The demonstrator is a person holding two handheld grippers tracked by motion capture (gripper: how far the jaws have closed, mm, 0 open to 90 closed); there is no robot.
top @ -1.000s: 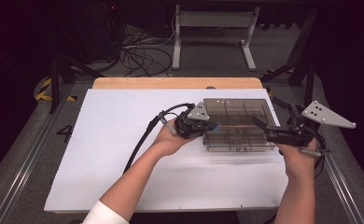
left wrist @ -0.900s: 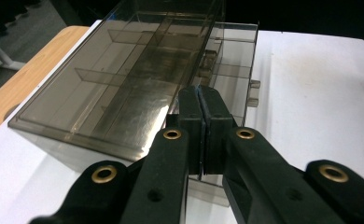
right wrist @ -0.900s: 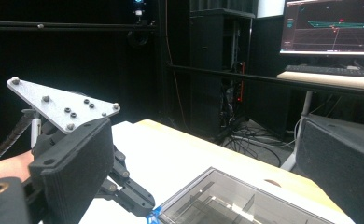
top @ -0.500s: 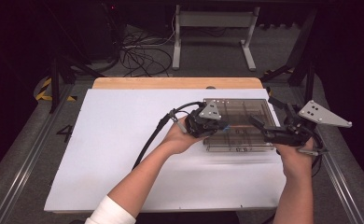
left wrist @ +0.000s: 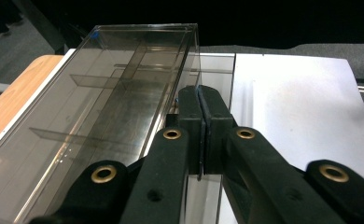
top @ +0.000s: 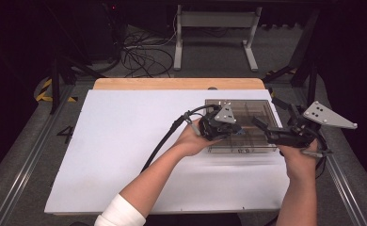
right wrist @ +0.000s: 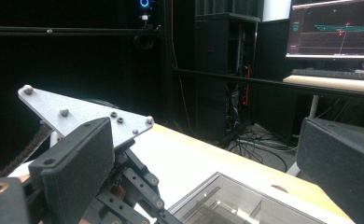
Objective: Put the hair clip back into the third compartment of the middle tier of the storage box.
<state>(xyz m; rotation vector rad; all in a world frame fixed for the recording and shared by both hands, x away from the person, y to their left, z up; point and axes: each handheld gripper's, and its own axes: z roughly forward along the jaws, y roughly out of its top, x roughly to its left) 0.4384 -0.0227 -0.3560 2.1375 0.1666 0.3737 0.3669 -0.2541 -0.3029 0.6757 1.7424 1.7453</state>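
While the clear box (top: 247, 126) sits on the white sheet (top: 125, 150) at the table's right, its wall is pinched by the left gripper (left wrist: 199, 100); the right gripper (top: 266, 129) is held spread just beside, cables (top: 144, 52) well behind.

Your left forearm enters from the lower edge of the high view and runs diagonally up to the right, sleeve at the elbow, ending in the left hand (top: 191, 139) wrapped around the left gripper (top: 233, 129). Its jaws are pressed together, pad against pad. Your right forearm rises nearly straight; the right hand (top: 299, 157) holds the right gripper (top: 266, 127) pointing left, jaws spread wide apart.
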